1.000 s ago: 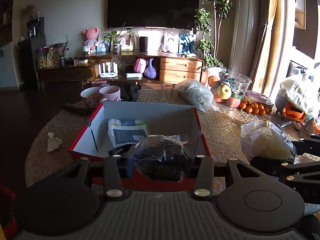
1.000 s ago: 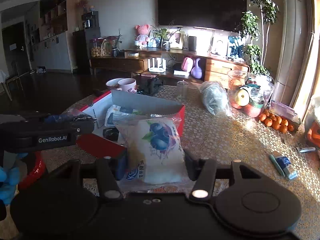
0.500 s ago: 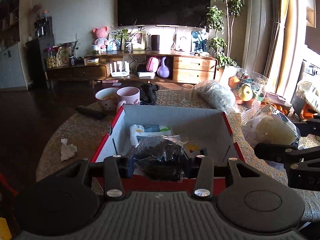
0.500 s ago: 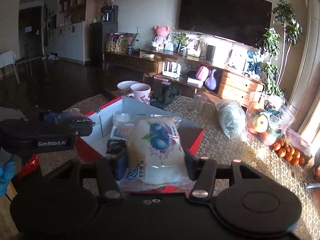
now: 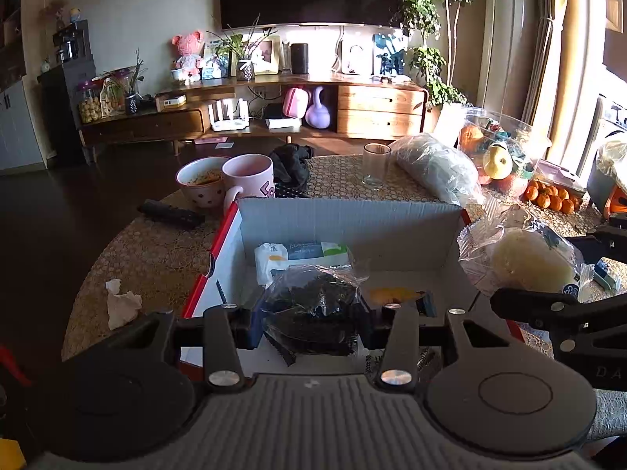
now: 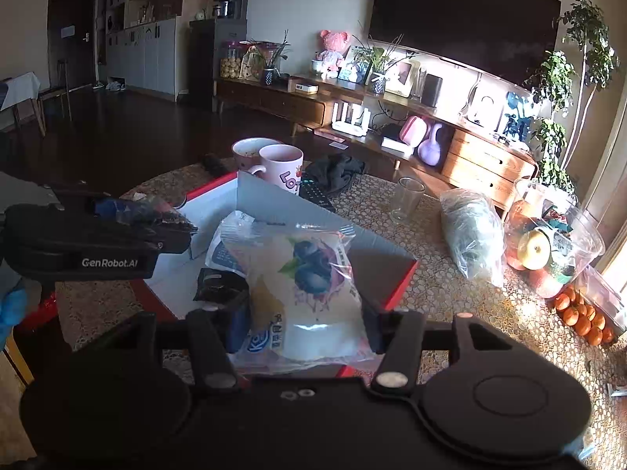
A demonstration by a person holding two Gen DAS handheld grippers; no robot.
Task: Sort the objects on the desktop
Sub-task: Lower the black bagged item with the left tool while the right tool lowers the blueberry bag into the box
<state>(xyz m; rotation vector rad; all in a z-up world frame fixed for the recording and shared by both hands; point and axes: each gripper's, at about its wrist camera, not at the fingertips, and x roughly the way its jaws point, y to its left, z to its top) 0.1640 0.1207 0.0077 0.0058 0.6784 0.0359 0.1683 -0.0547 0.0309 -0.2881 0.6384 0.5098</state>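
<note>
Over the open red-edged box (image 5: 352, 231) on the bench (image 5: 149, 250): two items, both in transit.
Left gripper (image 5: 313, 325): fingers part-closed, clamped on a dark packet in clear wrap (image 5: 313, 305); a second ago short of the near rim, now above the box interior.
Right gripper (image 6: 305, 325): fingers part-closed on a blueberry-print bag (image 6: 309, 286); likewise carried closer, hanging above the right corner.
Status, judged: both ready for release into the box, alongside the packets already inside.

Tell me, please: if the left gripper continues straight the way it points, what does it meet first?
Probably the white packet lying inside the open cardboard box; the left gripper, shut on a dark bagged item, points down into it. Depth is uncertain.
</note>
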